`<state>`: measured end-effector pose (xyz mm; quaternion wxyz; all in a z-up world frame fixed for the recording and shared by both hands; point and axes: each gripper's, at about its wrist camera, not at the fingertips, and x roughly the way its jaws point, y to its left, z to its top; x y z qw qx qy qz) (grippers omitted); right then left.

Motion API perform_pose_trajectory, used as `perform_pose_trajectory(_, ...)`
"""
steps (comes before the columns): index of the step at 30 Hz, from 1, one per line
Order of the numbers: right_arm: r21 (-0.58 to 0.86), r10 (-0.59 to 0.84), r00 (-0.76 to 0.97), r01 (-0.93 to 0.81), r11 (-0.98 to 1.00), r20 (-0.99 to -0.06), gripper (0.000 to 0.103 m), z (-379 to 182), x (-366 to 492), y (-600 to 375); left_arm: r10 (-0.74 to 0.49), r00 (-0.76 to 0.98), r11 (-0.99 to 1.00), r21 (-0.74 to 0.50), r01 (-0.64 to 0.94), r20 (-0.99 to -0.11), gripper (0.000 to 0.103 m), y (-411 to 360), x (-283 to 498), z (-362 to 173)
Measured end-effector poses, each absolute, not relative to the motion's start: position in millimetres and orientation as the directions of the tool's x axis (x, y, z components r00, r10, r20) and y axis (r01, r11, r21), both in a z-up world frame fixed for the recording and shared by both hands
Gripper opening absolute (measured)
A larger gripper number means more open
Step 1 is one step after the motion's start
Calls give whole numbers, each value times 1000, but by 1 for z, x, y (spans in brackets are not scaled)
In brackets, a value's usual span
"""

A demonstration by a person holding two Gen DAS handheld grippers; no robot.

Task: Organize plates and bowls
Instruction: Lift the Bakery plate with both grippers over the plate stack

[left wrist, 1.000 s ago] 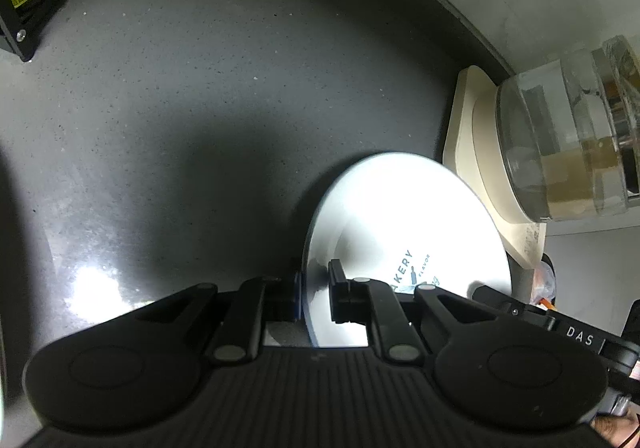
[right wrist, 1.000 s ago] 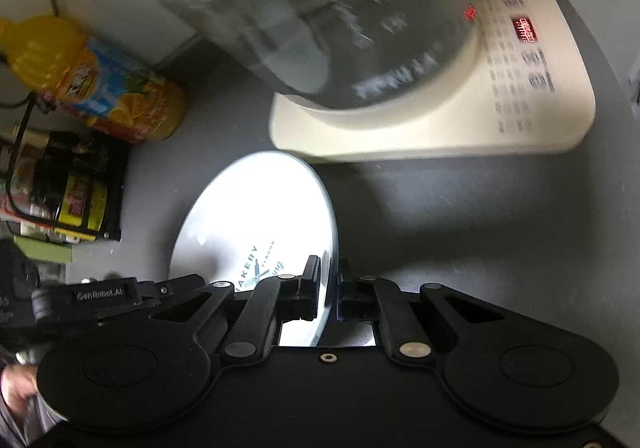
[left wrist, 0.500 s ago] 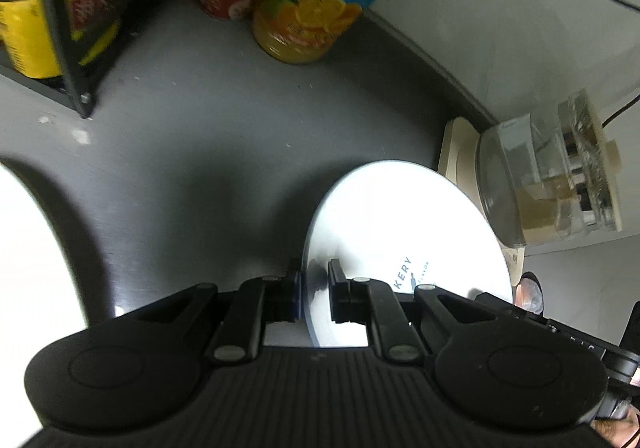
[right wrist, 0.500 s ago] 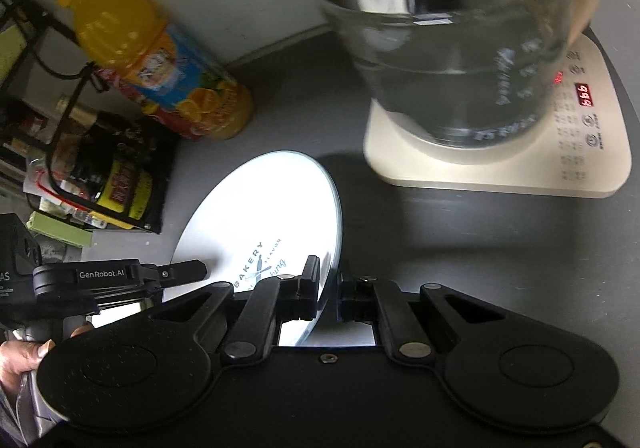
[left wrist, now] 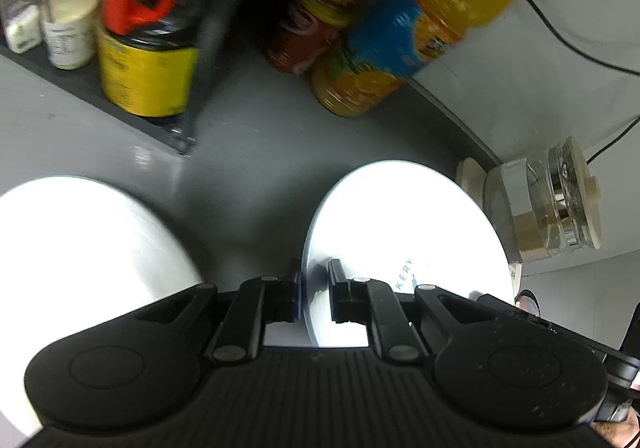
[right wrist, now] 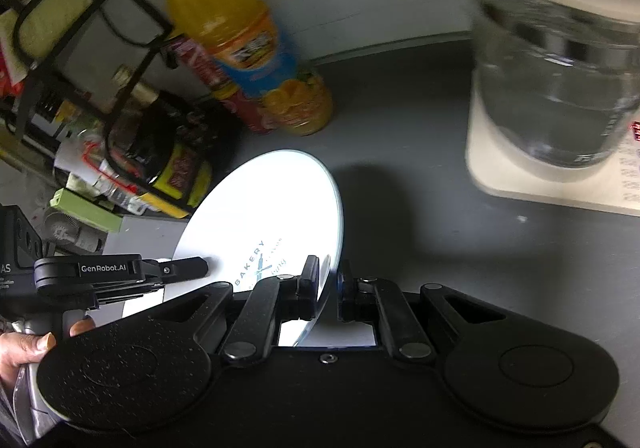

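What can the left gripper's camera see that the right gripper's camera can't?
Only the left wrist view shows a second white plate lying at the left on the grey counter, and spice jars on the rack.

Only the right wrist view shows the left gripper from the side, the hand holding it, and the kettle's base with red lights.

Both show the BAKERY plate clamped at its rim by both grippers, the orange juice bottle and the glass kettle.

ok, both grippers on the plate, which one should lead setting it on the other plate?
Left, probably. The second plate lies just beside the left gripper; the right gripper faces the kettle side.
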<state>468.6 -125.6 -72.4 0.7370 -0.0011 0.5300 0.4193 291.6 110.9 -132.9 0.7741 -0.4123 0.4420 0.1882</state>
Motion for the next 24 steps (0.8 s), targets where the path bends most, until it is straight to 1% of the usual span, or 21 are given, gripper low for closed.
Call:
perform_pose_trajectory(11,455,624,47,-641,618,-780,9,-77,417,-86,-39,532,563,-458,-688,-846,11,141,231,-131)
perform_pose_trajectory(24,446,606,32,-646,620,-795,9,-94,366,-57,-50,501,549,-443,-709,-864,11,166,184,-149)
